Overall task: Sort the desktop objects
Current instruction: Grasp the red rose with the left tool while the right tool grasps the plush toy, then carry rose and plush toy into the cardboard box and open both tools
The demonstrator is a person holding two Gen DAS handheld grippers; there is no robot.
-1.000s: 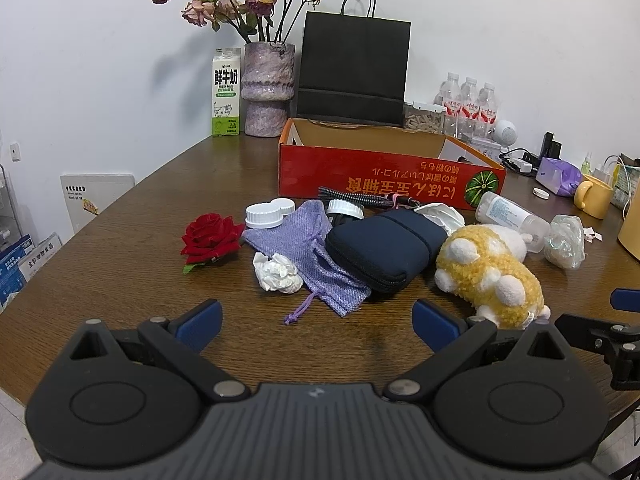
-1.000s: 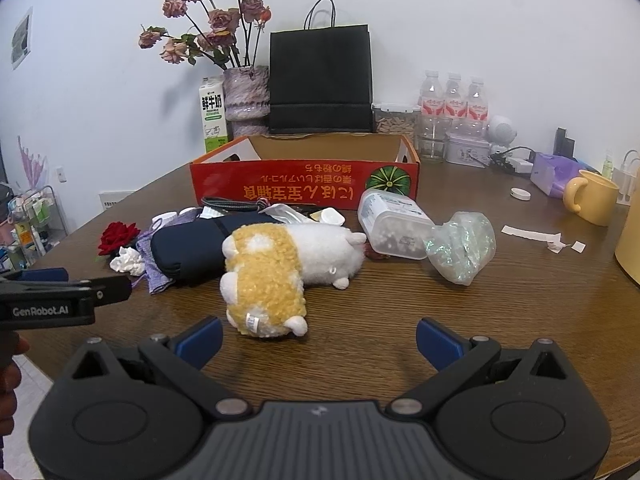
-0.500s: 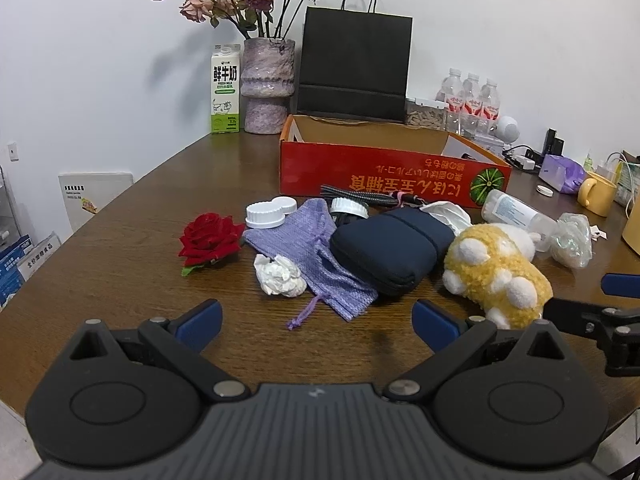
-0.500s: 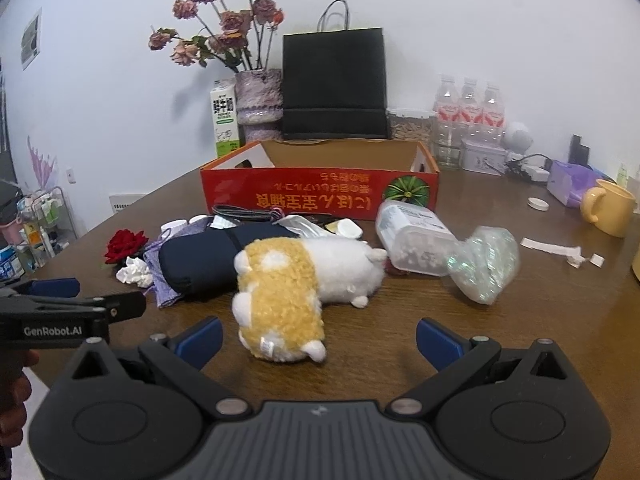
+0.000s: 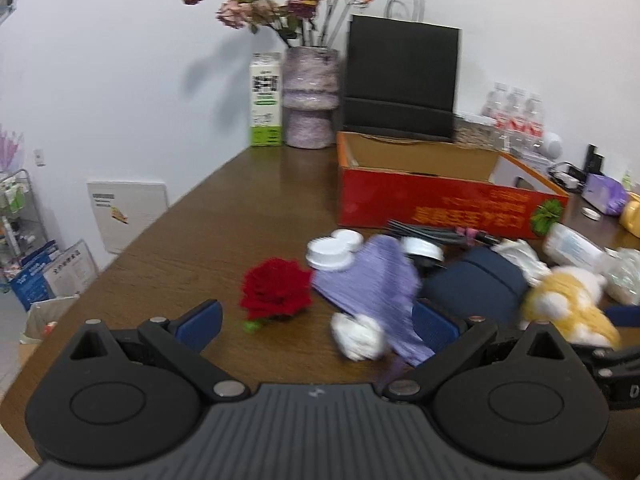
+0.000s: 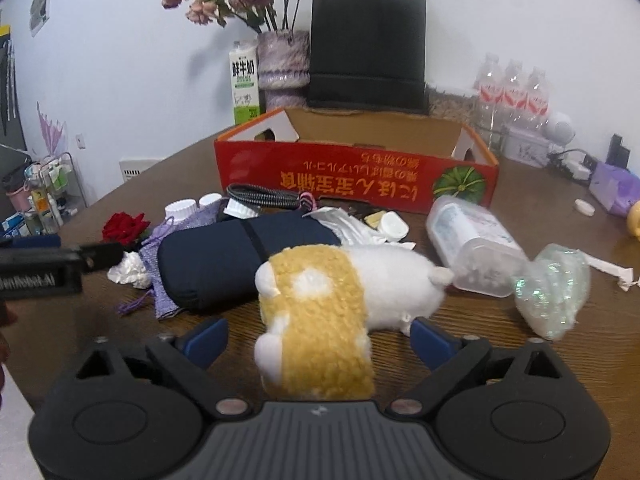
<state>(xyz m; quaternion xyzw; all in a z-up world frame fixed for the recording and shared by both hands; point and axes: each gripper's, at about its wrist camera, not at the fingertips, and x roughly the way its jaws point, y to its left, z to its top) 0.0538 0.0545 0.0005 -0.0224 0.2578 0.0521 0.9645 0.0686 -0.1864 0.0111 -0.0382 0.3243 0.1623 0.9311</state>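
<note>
A: What is seen nearest in the right wrist view?

B: The right gripper (image 6: 318, 338) fills the lower edge of the frame. Its jaws are spread wide but are closing, and the yellow end of the plush toy (image 6: 320, 300) is already between them. No pad is seen pressing on the fur yet.

A: How is the toy judged to handle?

B: It is judged light, soft and easily squashed, so nothing is likely to be damaged by a firm squeeze. The fur may give under the pads, so the thick yellow body at lower centre is preferred to the small white feet.

A: And the left gripper?

B: In the left wrist view the left gripper (image 5: 316, 318) is held wide at the bottom of the frame, with nothing gripped. A crumpled white paper ball (image 5: 358, 336) and the lilac drawstring pouch (image 5: 372, 284) are seen just beyond its right finger, and a red fabric rose (image 5: 276, 294) lies at centre left. All three are judged light; the pouch is limp and is best pinched at a bunched fold.

A: What lies further up the frame?

B: A navy zip case (image 6: 232, 256) is touched by the toy, and a clear plastic jar (image 6: 472, 248) lies on its side at right. Beyond them, at upper centre, the red cardboard box (image 6: 356, 178) stands open on the wooden table (image 6: 500, 344); it is presumed to be where the sorted things go.
</note>
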